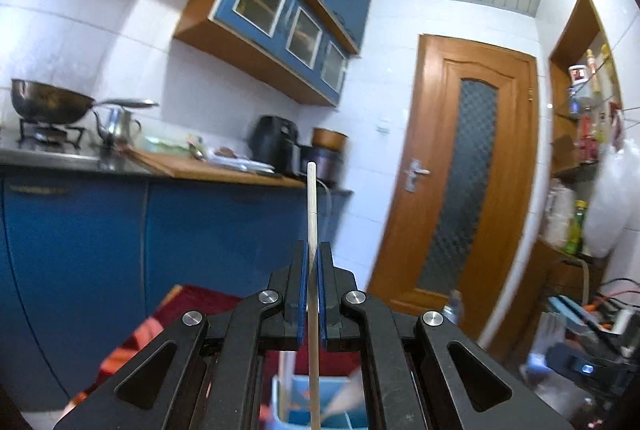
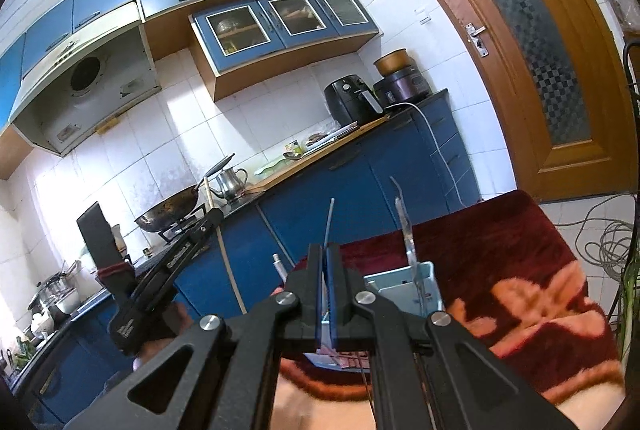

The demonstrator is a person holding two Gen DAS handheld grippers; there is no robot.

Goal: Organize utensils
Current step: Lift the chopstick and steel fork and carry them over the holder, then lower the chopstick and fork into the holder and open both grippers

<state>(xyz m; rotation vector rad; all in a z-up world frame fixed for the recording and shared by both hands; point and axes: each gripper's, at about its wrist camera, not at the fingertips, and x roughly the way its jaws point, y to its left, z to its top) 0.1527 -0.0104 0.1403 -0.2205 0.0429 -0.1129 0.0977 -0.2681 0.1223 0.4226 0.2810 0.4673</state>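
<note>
I have a wooden chopstick [image 1: 311, 230] pinched in the left tool [image 1: 311, 290], running straight up the centre of the left view from the bottom edge to a tip level with the far counter. It reads as light and stiff, but smooth and round, so I judge it could swivel between the pads; the hold sits partway along the shaft, and nearer the middle would steady it.

In the right view, the right tool [image 2: 326, 294] is closed on a thin grey metal utensil handle [image 2: 329, 222] that pokes up past the pads at centre frame. It looks light and rigid, probably slick. I cannot see its lower end, so I cannot name the utensil.

Just right of that tool stands a pale blue utensil holder [image 2: 424, 282] with a metal utensil [image 2: 406, 230] upright in it; the holder also shows blurred at the bottom of the left view. It sits on a worktop covered by a dark red patterned cloth [image 2: 500, 262].

The left tool appears at lower left of the right view, its chopstick slanting towards the holder. With both tools close over one small opening, and that standing utensil in it, I judge crowding to be the main obstacle. A wok [image 1: 48, 101] and kettle [image 1: 116, 125] sit well apart on the blue kitchen counter [image 1: 120, 165].
</note>
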